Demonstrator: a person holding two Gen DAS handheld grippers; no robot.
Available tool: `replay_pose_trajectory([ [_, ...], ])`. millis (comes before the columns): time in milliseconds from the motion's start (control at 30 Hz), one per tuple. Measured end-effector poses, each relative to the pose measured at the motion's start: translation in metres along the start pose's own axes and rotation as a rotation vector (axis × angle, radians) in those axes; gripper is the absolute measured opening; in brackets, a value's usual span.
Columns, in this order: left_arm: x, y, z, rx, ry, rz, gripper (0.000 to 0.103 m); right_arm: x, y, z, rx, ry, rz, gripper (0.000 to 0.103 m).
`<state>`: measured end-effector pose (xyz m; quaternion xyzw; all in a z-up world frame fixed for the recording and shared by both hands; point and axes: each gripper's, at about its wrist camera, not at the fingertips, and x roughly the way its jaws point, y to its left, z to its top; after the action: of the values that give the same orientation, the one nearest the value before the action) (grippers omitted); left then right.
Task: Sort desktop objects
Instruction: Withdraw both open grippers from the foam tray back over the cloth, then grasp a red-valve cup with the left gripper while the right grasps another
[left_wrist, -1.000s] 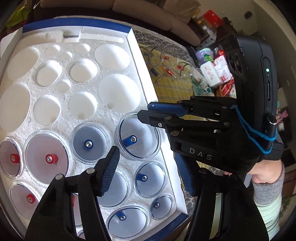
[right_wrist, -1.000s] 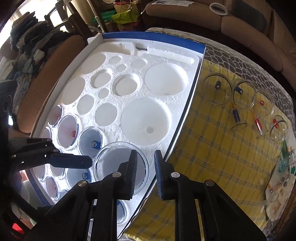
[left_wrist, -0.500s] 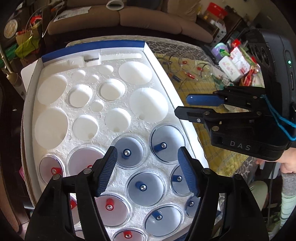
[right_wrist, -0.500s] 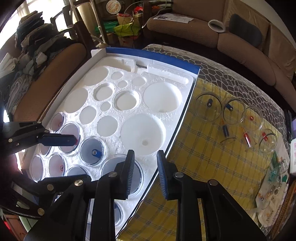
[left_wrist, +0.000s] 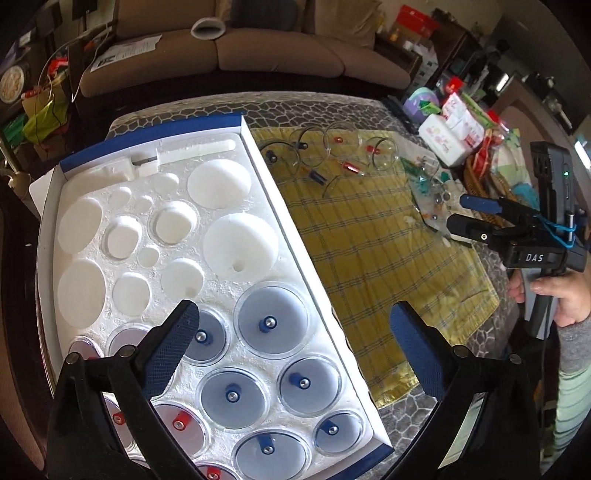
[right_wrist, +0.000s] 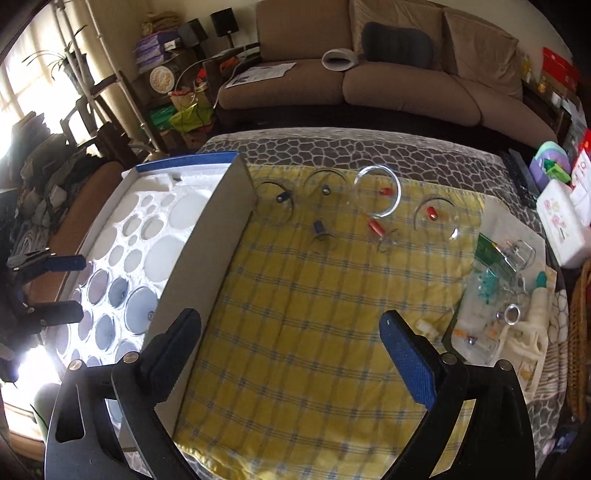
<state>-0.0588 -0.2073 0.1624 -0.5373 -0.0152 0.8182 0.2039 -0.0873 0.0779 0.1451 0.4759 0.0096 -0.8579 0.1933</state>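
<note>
A white foam tray (left_wrist: 92, 266) in a blue-edged box holds several clear cups with blue or red knobs in its near wells, among them a large blue-knobbed cup (left_wrist: 271, 325); the far wells are bare. Several loose clear cups (right_wrist: 376, 195) lie on the yellow checked cloth (right_wrist: 332, 314) at its far end. My left gripper (left_wrist: 291, 343) is open and empty above the tray's near right edge. My right gripper (right_wrist: 291, 347) is open and empty above the cloth; it also shows in the left wrist view (left_wrist: 461, 216).
A clear plastic bag of small parts (right_wrist: 495, 295) and white boxes (right_wrist: 561, 225) lie right of the cloth. A wicker basket (right_wrist: 580, 332) is at the far right. A brown sofa (right_wrist: 369, 81) stands beyond the table. The tray's cardboard wall (right_wrist: 207, 266) borders the cloth.
Both grippers opened wide and pulled up and back. The right gripper left the large blue-knobbed cup in its well and swung right over the cloth.
</note>
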Motion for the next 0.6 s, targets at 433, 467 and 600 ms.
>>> replay_pose_trajectory([
  [433,0.053,-0.133,0.027,0.124,-0.041,0.010,0.103,-0.037,-0.120,-0.069,0.078,-0.053,-0.144,0.099],
  [467,0.060,-0.143,0.029,0.132,-0.041,0.011,0.103,-0.038,-0.129,-0.073,0.088,-0.055,-0.148,0.099],
  [600,0.090,-0.169,0.037,0.162,-0.029,0.031,0.103,-0.041,-0.158,-0.086,0.127,-0.052,-0.144,0.098],
])
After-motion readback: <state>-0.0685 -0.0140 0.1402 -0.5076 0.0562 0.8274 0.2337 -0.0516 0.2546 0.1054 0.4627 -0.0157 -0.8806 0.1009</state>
